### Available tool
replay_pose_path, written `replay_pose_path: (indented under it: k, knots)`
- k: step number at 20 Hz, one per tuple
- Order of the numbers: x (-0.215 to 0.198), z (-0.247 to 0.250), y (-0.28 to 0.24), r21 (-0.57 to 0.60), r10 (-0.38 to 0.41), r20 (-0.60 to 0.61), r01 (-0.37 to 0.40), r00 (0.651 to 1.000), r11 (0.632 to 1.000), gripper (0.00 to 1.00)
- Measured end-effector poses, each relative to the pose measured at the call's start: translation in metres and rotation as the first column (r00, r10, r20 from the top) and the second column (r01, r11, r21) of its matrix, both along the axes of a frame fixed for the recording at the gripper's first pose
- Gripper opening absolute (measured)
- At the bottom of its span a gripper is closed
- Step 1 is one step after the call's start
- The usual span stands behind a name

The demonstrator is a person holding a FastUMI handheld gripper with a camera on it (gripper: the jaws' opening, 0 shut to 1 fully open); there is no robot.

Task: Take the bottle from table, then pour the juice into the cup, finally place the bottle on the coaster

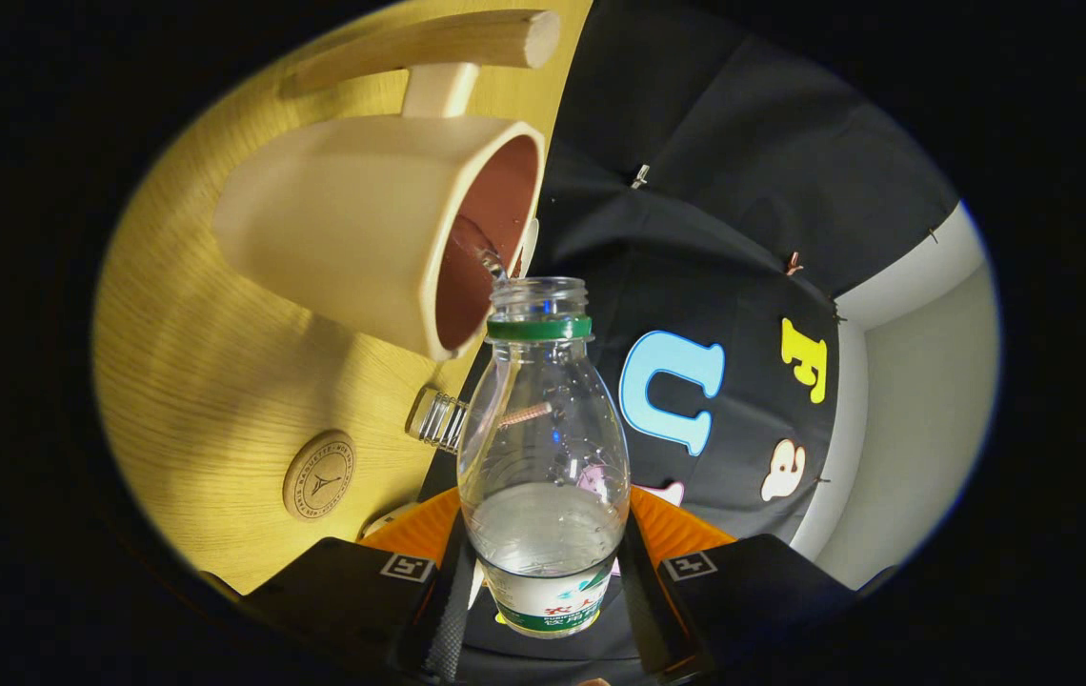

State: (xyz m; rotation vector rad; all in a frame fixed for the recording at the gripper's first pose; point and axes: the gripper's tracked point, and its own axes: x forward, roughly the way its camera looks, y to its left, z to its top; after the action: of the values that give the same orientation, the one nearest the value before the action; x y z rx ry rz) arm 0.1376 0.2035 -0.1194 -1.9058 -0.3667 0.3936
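Observation:
My gripper (543, 581) is shut on a clear plastic bottle (543, 448) with a green neck ring and no cap; both fingers press on its labelled lower body. The whole view is rolled, so the bottle is tipped toward the cup. Clear liquid fills only the bottle's lower part. Its open mouth sits at the rim of a cream cup (381, 229) with a reddish-brown inside and a wooden handle. A thin stream runs from the mouth into the cup. A round wooden coaster (319, 474) lies on the wooden table (191, 362), beside the fingers and nearer than the cup.
A small clear ribbed object (438, 419) lies on the table next to the bottle's shoulder. The table's edge runs just behind the bottle, with the booth's black cloth wall and a pale wall beyond it.

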Motion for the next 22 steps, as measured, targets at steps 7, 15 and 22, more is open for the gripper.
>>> replay_pose_path:
  k: [7,15,22]
  knots:
    - [0.004,0.009,0.007,-0.055,0.035,0.049,-0.032,0.998,0.998,0.71]
    - [-0.002,0.020,0.011,-0.112,0.076,0.101,-0.064,0.992,0.992,0.71]
    - [-0.003,0.027,0.019,-0.182,0.129,0.143,-0.103,0.981,0.978,0.71]
